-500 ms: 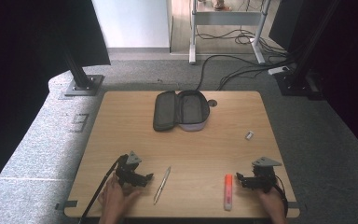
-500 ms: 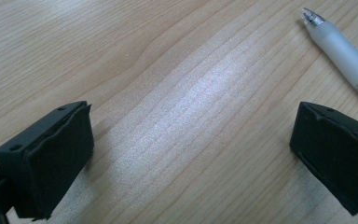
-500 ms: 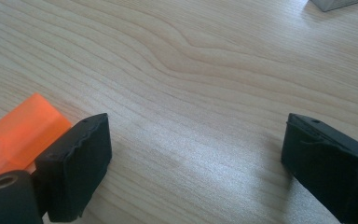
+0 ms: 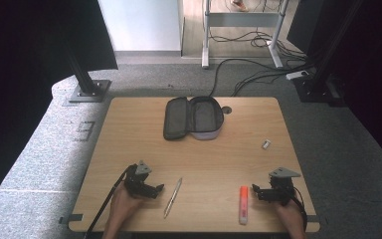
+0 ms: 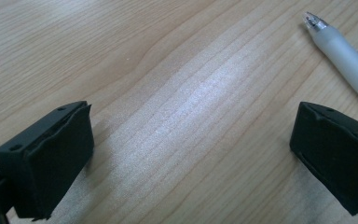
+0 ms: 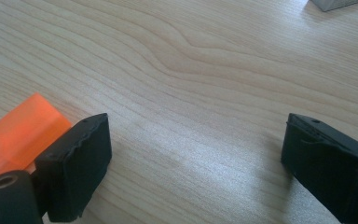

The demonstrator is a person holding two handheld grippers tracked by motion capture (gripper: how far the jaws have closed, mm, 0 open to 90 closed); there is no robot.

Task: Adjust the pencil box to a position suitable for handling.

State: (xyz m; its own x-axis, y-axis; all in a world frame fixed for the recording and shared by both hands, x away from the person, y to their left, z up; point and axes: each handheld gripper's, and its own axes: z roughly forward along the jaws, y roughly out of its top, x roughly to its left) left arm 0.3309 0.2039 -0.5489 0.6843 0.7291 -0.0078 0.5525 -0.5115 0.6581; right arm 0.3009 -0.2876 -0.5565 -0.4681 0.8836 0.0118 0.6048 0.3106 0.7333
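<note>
Wooden table [image 4: 204,159]: both tongs spread wide, empty; pen [image 5: 345,56] cut off by frame, orange marker [image 6: 18,130] half-hidden behind jaw.

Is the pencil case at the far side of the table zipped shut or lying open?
Open: the pencil case lies unzipped, lid folded back to the left, dark inside facing up.

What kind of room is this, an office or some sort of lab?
Probably a recording lab or studio: a lone wooden table on grey carpet, black stands and dark curtains around it, and loose cables across the floor behind.
</note>
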